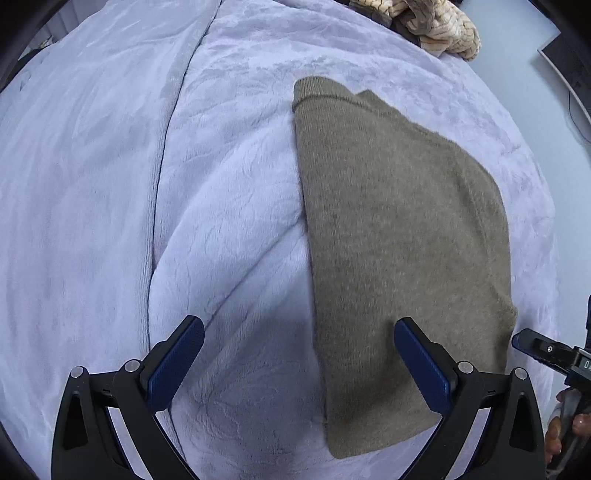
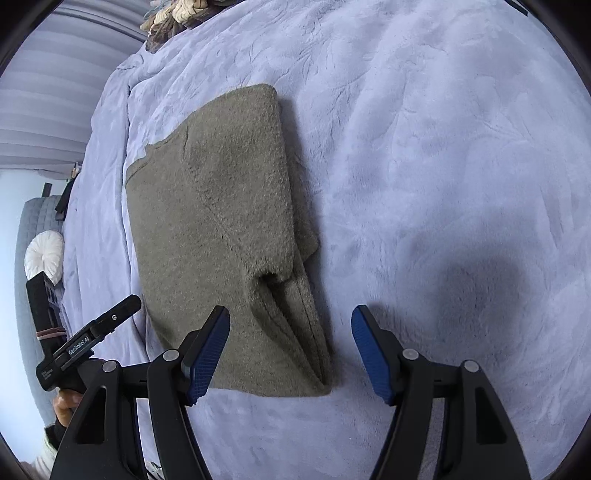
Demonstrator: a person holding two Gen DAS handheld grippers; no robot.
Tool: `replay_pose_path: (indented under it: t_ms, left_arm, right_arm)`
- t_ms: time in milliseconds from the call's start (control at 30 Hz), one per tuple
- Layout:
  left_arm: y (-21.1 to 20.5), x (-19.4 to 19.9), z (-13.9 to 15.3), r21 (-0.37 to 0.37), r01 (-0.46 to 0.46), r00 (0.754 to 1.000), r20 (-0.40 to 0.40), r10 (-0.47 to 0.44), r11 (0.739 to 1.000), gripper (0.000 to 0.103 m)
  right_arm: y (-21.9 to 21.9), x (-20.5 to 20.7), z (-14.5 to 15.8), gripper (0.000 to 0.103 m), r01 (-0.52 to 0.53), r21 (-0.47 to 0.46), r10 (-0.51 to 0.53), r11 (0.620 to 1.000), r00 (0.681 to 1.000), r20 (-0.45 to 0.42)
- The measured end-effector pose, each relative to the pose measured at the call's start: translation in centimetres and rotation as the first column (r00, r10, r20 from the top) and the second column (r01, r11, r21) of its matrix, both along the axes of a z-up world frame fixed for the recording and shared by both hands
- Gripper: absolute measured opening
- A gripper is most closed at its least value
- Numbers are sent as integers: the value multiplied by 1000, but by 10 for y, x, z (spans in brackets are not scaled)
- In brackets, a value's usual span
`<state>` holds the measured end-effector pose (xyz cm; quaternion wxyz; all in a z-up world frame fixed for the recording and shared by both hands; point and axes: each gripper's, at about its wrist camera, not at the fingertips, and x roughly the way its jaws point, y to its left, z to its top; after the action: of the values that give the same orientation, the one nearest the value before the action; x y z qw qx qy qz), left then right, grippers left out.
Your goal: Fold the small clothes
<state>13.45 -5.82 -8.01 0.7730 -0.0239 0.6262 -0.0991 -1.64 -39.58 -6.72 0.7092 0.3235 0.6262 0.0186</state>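
Your left gripper (image 1: 299,354) hangs with its jaws spread wide and holding nothing; the near long edge of the olive knit sweater (image 1: 399,236) runs up between them, its right pad over the cloth. Your right gripper (image 2: 290,349) is likewise wide and empty, with the sweater's near right corner lying between its jaws. The sweater sits already folded into a long panel on the lilac plush blanket (image 1: 229,184), stretching away from both grippers. Expect it to be soft, limp and fairly thick: it will sag and drag on the plush, so I would pinch all layers at the near corners, close to the edge. Only the right wrist view shows the sleeve tucked along the right edge and the loose layered hem by its left jaw. Only the left wrist view shows the ribbed collar at the far end, and beyond it a cream patterned garment (image 1: 443,29).
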Motion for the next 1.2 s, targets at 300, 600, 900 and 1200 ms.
replay_pose_path:
  t_ms: [300,600,900,1200]
  left_arm:
    - [-27,34,-17,-164,-3,999,-38,-3,986,103]
    - [-53,27,-50,-260,33,990,-124,-67,965,103]
    - [-70,33,-58,-298,40,992,-103,-73,954,103]
    - [-67,29,-52,-290,26,994,-90,-55,957,80]
  right_arm:
    - [-14,40,-18,72,-24,97,20,995,999,38]
    - [-8,73,-59,77,-94,273,88,957,996,33]
    - [15,98,-62,82,-197,405,151,893,978,143]
    - [23,99,-86,50,-80,445,67,892,997,44]
